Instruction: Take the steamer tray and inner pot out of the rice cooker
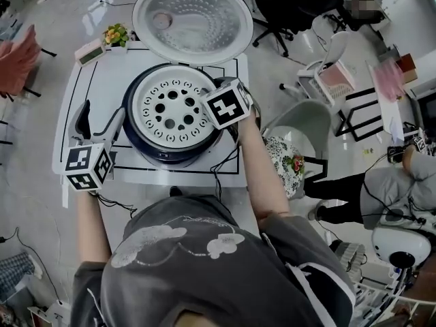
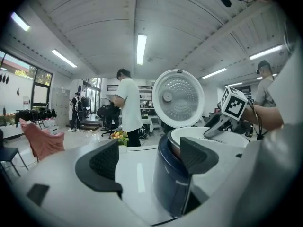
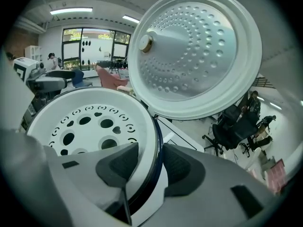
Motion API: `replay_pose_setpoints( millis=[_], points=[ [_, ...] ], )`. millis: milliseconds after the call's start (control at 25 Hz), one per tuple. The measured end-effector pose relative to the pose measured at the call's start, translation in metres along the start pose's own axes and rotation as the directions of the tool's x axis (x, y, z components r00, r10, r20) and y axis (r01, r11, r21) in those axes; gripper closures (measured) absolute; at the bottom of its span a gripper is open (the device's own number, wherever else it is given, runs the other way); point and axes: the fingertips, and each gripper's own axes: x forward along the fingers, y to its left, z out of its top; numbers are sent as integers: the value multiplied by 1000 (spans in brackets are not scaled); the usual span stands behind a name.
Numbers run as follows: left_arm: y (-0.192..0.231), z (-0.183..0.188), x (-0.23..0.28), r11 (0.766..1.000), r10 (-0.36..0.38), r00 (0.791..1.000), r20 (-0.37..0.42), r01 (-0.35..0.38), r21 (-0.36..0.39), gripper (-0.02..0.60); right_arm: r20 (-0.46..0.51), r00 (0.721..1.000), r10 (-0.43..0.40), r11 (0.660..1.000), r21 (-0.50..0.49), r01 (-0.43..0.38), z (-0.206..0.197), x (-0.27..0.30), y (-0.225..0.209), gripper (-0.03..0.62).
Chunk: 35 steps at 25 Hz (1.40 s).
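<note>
**A:** Where is the right gripper sitting right now?

**B:** The right gripper (image 3: 150,150) is hanging over the right-hand edge of the rice cooker (image 1: 146,148), straddling the rim of the steamer tray (image 3: 94,132). The inner pad (image 3: 118,163) is lying over the tray's white lip. The outer pad (image 3: 182,167) is standing just outside the cooker's dark blue edge. The jaws are sitting a little apart with the rim running between them, and a sliver of white is showing beside the outer pad, so they are not clamping.

**A:** And the tray itself?

**B:** It's sitting flat in the mouth of the cooker, filling it. It's a round white disc with big round holes in the middle and a ring of small curved slots near the edge. I'm not making out the inner pot beneath it.

**A:** What about the lid?

**B:** The lid (image 1: 187,19) is standing wide open behind the tray, showing its dimpled silver underside.

**A:** And the other hand?

**B:** The left gripper (image 2: 149,150) is hovering low over the white table (image 1: 82,80), to the left of the cooker and apart from it. Its jaws are spreading wide with nothing between them, and the cooker's blue wall is showing behind the right jaw.
</note>
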Motion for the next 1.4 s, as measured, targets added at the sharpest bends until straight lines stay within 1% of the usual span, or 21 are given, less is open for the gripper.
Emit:
replay_pose_setpoints(
  millis=[120, 160, 200, 240, 280, 360, 480, 560, 720, 880, 1000, 1160, 1280, 1400],
  points=[
    [1, 7, 2, 1000, 24, 1000, -4, -24, 5, 183, 27, 999, 29, 999, 16, -30, 9, -8, -3, 427],
    [1, 8, 2, 1000, 28, 1000, -4, -28, 8, 183, 44, 998, 39, 999, 22, -40, 13, -13, -2, 443],
    [2, 9, 0, 999, 32, 999, -4, -32, 9, 183, 63, 997, 47, 998, 27, -48, 16, -17, -1, 478],
    [3, 8, -2, 999, 36, 999, -3, -36, 10, 183, 82, 995, 49, 998, 33, -52, 20, -21, 0, 496],
    [5, 6, -4, 999, 39, 999, -3, -39, 10, 183, 99, 994, 49, 998, 41, -53, 23, -23, 1, 501],
    [10, 0, -9, 999, 43, 999, -6, -43, 9, 183, 130, 990, 48, 995, 75, -58, 25, -26, 4, 511],
    [17, -5, -11, 999, 36, 999, -5, -36, 4, 183, 198, 978, 61, 982, 164, -95, 32, -38, 5, 540],
    [23, -4, -11, 1000, 25, 1000, 2, -25, 0, 183, 246, 969, 38, 976, 200, -89, 39, -49, 2, 548],
    [33, -14, -14, 1000, -29, 1000, 7, 29, 5, 183, 272, 960, -62, 977, 215, 2, 41, -58, 6, 551],
    [47, -25, -17, 996, -90, 996, 2, 90, 12, 183, 281, 950, -135, 957, 284, 52, 41, -71, 16, 551],
    [60, -21, -20, 992, -126, 992, 0, 126, 21, 183, 310, 934, -178, 941, 330, 70, 55, -93, 18, 549],
    [73, -9, -25, 989, -148, 989, 10, 148, 31, 183, 375, 906, -196, 929, 368, 49, 78, -124, 22, 551],
    [76, -13, -28, 988, -155, 988, 20, 155, 27, 183, 394, 897, -202, 930, 364, 49, 84, -132, 31, 550],
    [83, -11, -31, 989, -149, 988, 30, 148, 31, 183, 420, 891, -170, 936, 352, 13, 98, -130, 43, 551]
  ],
)
